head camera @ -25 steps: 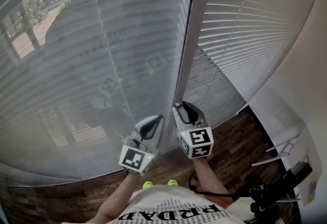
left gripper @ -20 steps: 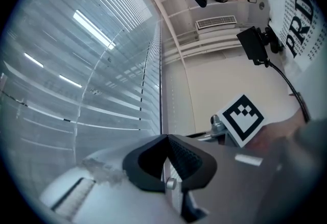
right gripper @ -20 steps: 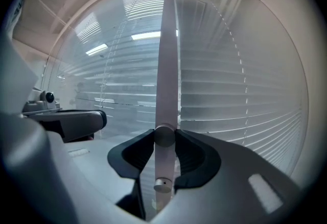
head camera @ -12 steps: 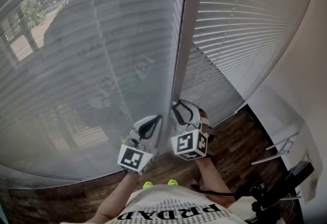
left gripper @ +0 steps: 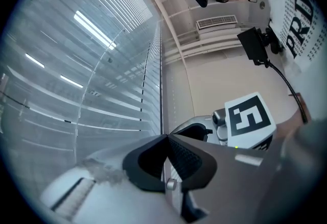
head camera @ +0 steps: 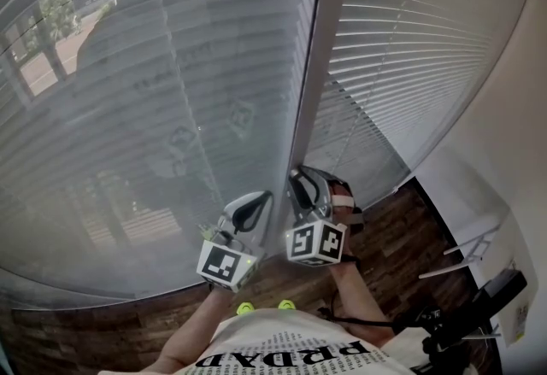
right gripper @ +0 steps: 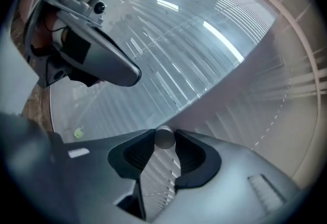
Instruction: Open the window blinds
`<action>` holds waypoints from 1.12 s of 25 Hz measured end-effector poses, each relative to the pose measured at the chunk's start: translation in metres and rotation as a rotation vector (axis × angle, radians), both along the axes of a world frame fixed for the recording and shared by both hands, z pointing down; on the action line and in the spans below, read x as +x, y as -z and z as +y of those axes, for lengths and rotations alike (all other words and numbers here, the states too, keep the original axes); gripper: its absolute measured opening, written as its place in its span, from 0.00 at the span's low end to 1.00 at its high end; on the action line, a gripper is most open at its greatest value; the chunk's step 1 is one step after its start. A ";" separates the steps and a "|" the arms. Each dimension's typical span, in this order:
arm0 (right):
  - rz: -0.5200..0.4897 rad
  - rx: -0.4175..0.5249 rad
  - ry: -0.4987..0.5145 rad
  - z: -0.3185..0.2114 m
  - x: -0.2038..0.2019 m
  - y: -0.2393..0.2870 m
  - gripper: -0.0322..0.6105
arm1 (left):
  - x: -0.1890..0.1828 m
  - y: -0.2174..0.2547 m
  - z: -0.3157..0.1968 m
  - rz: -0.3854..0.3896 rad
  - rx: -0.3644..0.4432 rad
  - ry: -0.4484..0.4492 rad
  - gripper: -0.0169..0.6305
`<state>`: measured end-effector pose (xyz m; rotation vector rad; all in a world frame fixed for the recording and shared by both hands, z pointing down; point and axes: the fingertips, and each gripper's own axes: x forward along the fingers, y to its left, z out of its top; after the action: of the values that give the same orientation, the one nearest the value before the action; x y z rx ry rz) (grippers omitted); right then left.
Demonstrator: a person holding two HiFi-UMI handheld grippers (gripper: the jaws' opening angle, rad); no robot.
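Two hand-held grippers, side by side, low against the window post (head camera: 312,66).

1. Right gripper (head camera: 304,185): jaws clenched on the round end of a pale grey blind wand (right gripper: 164,138). The wand sits between the jaw tips and touches both pads, and the jaws have just closed a little further on it. Right marker cube (head camera: 314,243) is tilted and faces up toward the head camera.

2. Left gripper (left gripper: 166,137): jaws clenched, tips meeting in a point, nothing discernible between them. It points at the near edge of the window post, just beside the right gripper but apart from it. Left marker cube (head camera: 224,266) sits at its rear.

3. Left blind (head camera: 154,108): fully lowered, covering the pane left of the post. Trees and a pale road show dimly between its slats at upper left.

4. Right blind (head camera: 410,49): fully lowered, right of the post. Its slats read whiter and denser, and a thin cord runs down its face.

5. Surroundings: dark wood floor (head camera: 402,237) below the blinds and a plain pale wall (head camera: 504,134) at right. A black stand (head camera: 461,313) is in the lower right corner. The person's printed white shirt (head camera: 291,352) lies along the bottom edge.
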<state>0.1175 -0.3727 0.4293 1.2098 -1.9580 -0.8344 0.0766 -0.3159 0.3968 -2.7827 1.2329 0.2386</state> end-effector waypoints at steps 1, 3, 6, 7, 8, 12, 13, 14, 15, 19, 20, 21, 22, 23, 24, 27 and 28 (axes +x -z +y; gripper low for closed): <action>0.000 0.002 0.002 0.000 0.000 0.000 0.24 | 0.000 0.000 0.000 0.001 -0.001 0.000 0.01; -0.016 -0.003 0.006 0.000 0.000 0.001 0.24 | 0.001 0.000 -0.001 0.003 -0.001 -0.001 0.01; -0.077 -0.029 0.012 0.000 0.000 0.002 0.25 | 0.002 0.001 -0.001 0.006 0.001 -0.005 0.01; -0.115 -0.043 0.013 0.000 0.001 0.002 0.25 | 0.003 0.002 -0.002 0.006 0.002 -0.006 0.01; -0.157 -0.057 0.013 0.000 0.001 0.003 0.25 | 0.003 0.002 -0.002 0.006 0.002 -0.006 0.01; -0.275 -0.099 0.010 -0.001 0.002 0.004 0.25 | 0.003 0.002 -0.003 0.010 0.002 -0.006 0.01; -0.300 -0.108 0.010 -0.001 0.002 0.004 0.25 | 0.003 0.002 -0.003 0.012 0.001 -0.006 0.01; -0.327 -0.118 0.010 -0.001 0.003 0.004 0.25 | 0.003 0.002 -0.003 0.012 0.001 -0.006 0.01; -0.354 -0.126 0.011 -0.001 0.003 0.004 0.25 | 0.003 0.002 -0.003 0.012 0.002 -0.007 0.01; -0.446 -0.153 0.007 -0.001 0.004 0.000 0.25 | 0.002 -0.002 -0.003 0.014 -0.002 -0.006 0.01; -0.468 -0.161 0.005 -0.001 0.005 -0.001 0.25 | 0.002 -0.003 -0.003 0.015 -0.003 -0.005 0.01; -0.491 -0.169 0.003 -0.002 0.006 0.000 0.25 | 0.001 -0.002 -0.003 0.014 -0.003 -0.005 0.01; -0.515 -0.176 0.002 -0.002 0.006 0.002 0.25 | 0.001 0.000 -0.003 0.012 -0.001 -0.005 0.01; -0.539 -0.183 0.002 -0.003 0.006 0.004 0.25 | 0.001 0.002 -0.004 0.012 0.000 -0.005 0.01; -0.563 -0.191 0.002 -0.003 0.006 0.006 0.25 | 0.001 0.002 -0.004 0.011 0.000 -0.006 0.01; -0.635 -0.213 -0.004 -0.002 0.007 0.006 0.25 | -0.001 0.002 -0.003 0.011 0.000 -0.006 0.01; -0.652 -0.218 -0.006 -0.002 0.007 0.006 0.25 | -0.001 0.003 -0.002 0.012 0.001 -0.007 0.01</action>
<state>0.1248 -0.3750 0.4235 1.4702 -2.4679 -0.2090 0.0756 -0.3183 0.3941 -2.7889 1.2260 0.2574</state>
